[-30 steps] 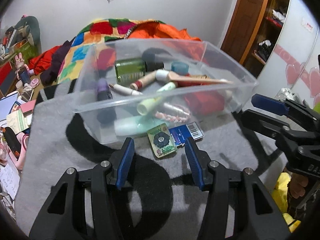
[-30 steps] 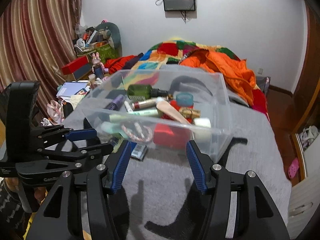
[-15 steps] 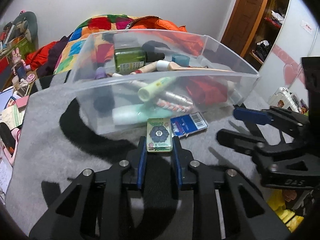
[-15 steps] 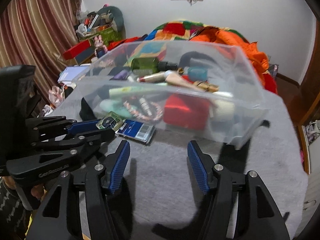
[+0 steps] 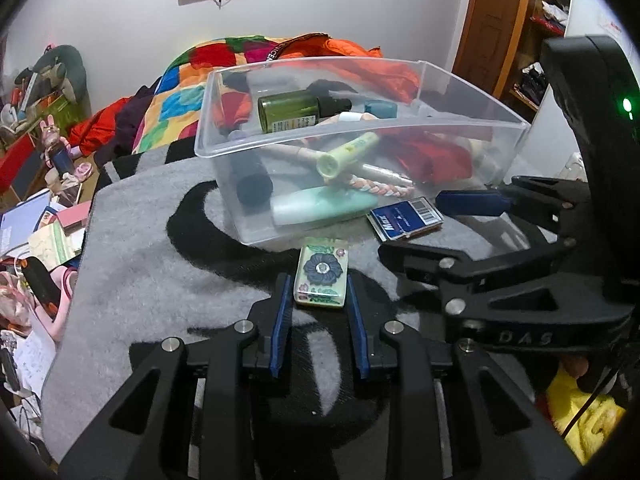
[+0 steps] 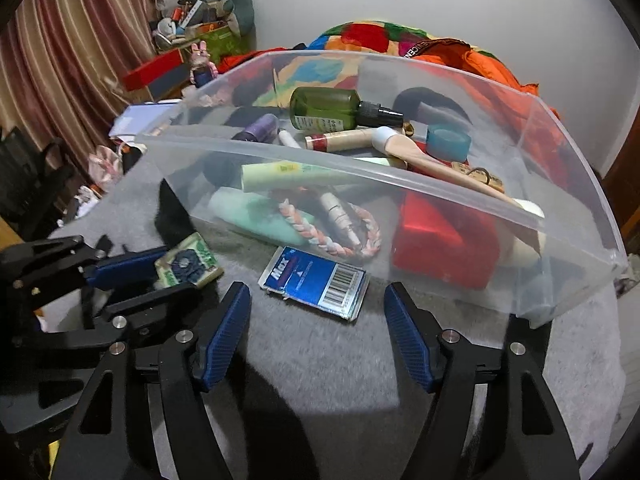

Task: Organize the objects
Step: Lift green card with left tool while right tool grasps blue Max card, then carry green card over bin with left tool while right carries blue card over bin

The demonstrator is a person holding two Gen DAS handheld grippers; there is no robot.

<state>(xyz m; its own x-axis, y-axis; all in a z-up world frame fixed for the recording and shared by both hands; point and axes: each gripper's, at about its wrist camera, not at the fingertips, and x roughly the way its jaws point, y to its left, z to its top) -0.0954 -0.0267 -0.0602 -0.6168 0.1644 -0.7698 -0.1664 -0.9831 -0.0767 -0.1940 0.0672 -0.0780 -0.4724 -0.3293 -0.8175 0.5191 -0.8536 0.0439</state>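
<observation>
- Left claw (image 5: 318, 300) is pinched on the flowered tin (image 5: 322, 276), its jaws easing apart a touch, likely bound for the clear bin (image 5: 360, 128) just beyond.
- Right claw (image 6: 316, 320) stands wide and is spreading, nothing between the jaws, aimed at the blue card pack (image 6: 314, 282) lying against the bin's front wall.
- All of it sits on a grey and black blanket (image 5: 160, 272); a bright patchwork quilt (image 5: 192, 92) and floor clutter lie behind.

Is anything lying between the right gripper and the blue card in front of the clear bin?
Nothing visible: only bare grey mat separates the right gripper, jaws opening and empty, from the blue card.
</observation>
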